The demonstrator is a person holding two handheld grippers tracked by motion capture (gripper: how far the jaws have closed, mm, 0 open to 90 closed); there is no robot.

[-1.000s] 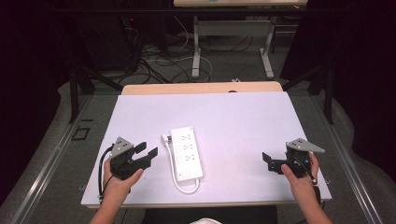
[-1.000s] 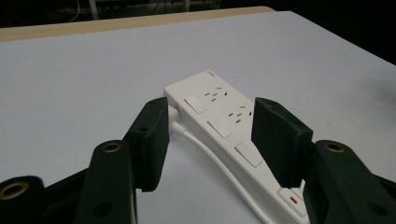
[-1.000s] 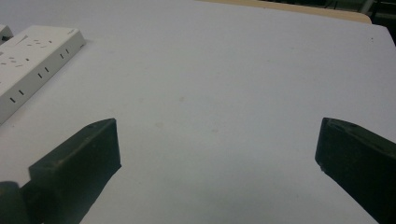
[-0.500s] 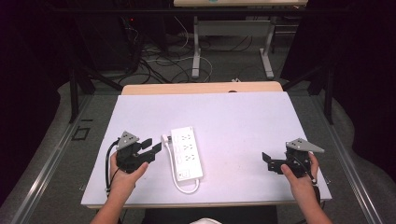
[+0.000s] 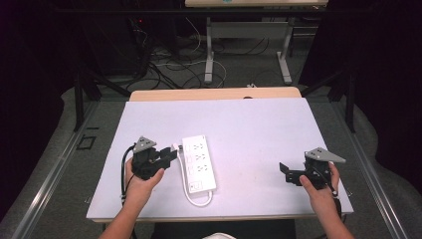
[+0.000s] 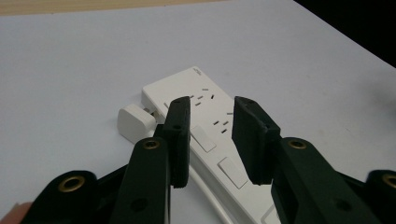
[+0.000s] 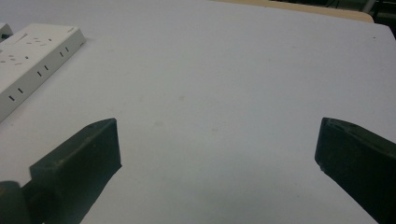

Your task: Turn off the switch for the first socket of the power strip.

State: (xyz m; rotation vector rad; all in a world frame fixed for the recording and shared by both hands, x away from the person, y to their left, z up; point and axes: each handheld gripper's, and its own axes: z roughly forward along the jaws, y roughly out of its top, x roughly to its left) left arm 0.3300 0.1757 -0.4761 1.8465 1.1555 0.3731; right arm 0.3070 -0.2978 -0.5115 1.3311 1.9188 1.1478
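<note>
A white power strip [image 5: 199,162] lies left of centre on the white table top [image 5: 259,124], its sockets facing up and its white cable [image 5: 198,200] looping at the near end. A white plug [image 5: 175,147] sits at its far left corner. My left gripper [image 5: 171,155] hovers against the strip's left side, open with a narrow gap and nothing between the jaws. In the left gripper view my left gripper [image 6: 212,106] points over the strip [image 6: 187,84] beside the plug [image 6: 135,122]. My right gripper [image 5: 284,172] rests near the right front, wide open [image 7: 217,135] above bare table, with the strip [image 7: 32,51] far off.
A wooden table edge [image 5: 214,93] shows behind the white top. Beyond it, cables [image 5: 179,59] and the metal legs [image 5: 210,45] of a desk stand on the dark floor. The table's front edge [image 5: 219,218] runs just before both hands.
My left gripper has moved right and forward, up to the power strip's left side near the plug. The right gripper has stayed where it was.
</note>
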